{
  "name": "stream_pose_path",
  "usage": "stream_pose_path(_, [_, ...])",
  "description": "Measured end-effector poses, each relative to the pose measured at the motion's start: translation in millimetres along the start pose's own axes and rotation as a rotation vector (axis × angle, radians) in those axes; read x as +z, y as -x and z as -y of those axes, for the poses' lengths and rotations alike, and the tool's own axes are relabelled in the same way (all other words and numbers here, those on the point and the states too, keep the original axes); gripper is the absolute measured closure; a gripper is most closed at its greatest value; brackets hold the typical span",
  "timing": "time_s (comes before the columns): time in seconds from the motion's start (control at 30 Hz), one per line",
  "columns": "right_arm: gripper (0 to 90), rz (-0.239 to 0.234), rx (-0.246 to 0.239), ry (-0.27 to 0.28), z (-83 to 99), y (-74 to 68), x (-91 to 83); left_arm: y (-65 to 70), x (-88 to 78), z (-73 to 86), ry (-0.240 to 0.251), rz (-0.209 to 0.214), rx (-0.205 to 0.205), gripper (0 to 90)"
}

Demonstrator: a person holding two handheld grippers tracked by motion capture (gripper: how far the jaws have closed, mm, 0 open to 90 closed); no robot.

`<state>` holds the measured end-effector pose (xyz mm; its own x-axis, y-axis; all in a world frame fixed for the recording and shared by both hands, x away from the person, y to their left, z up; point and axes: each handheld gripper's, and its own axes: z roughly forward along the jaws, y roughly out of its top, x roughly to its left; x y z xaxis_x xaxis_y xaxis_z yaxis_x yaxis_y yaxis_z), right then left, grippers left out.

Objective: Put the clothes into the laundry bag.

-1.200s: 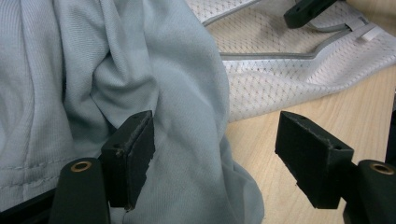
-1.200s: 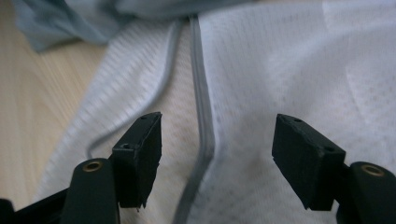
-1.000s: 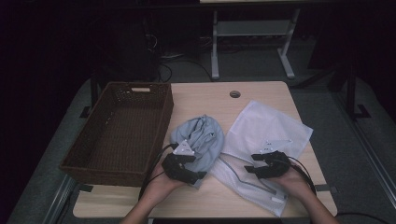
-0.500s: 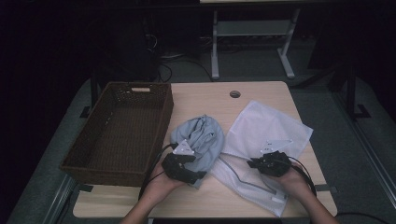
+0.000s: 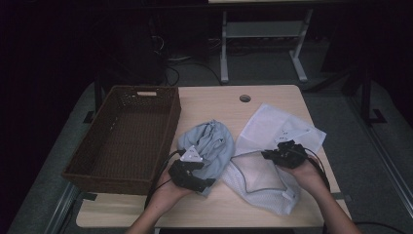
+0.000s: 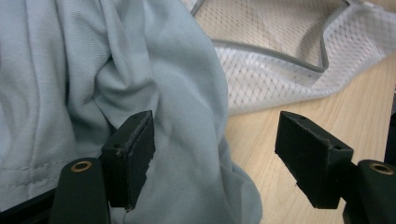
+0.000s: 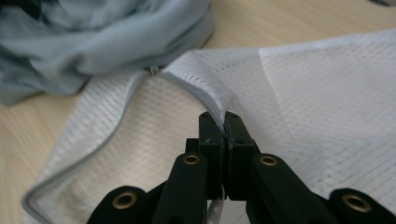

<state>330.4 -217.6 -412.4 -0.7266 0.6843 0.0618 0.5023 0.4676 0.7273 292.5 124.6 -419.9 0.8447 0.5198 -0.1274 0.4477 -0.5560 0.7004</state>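
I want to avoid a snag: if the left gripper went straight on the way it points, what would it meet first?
Probably the grey-blue garment, already between the left gripper's open jaws.

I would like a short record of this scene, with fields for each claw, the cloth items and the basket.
left claw: open, over the edge of the grey-blue garment
right claw: shut on the mesh bag rim, holding the mouth open
garment: bunched on the table, beside the bag's mouth
basket: brown wicker, left of the garment
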Motion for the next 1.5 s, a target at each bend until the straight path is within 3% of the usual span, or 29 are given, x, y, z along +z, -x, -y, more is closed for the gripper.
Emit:
stream_pose_path(0.23, [87.3, 0.006, 0.002, 0.060, -18.3, 8.1, -18.1, 1.5, -1.1, -1.3, 0.000, -0.004, 0.002, 27.9])
stream_pose_path(0.43, [87.2, 0.014, -0.005, 0.059, -18.5, 8.7, -18.4, 0.2, -3.5, -6.7, 0.000, -0.019, -0.011, 27.8])
stream_pose_path(0.73, [87.2, -0.010, -0.017, 0.026, -14.9, 9.2, -9.2, -8.2, -15.4, -34.5, 0.012, -0.065, -0.026, 26.0])
stream_pose_path(0.93, [87.0, -0.022, -0.008, 0.016, -13.6, 10.5, -6.9, -20.5, -12.5, -54.5, 0.005, -0.102, -0.037, 18.8])
stream_pose_path(1.1, [87.0, -0.026, -0.008, 0.026, -13.5, 11.2, -8.5, -33.7, -4.1, -66.4, -0.010, -0.149, -0.024, 12.8])
stream_pose_path(1.17, [87.0, -0.026, -0.009, 0.026, -13.4, 10.9, -8.9, -46.0, 7.2, -71.0, -0.019, -0.162, -0.043, 11.9])
stream_pose_path(1.5, [86.8, -0.024, -0.008, 0.030, -12.7, 12.1, -9.4, -68.4, 42.6, -69.1, -0.067, -0.194, -0.042, 9.5])
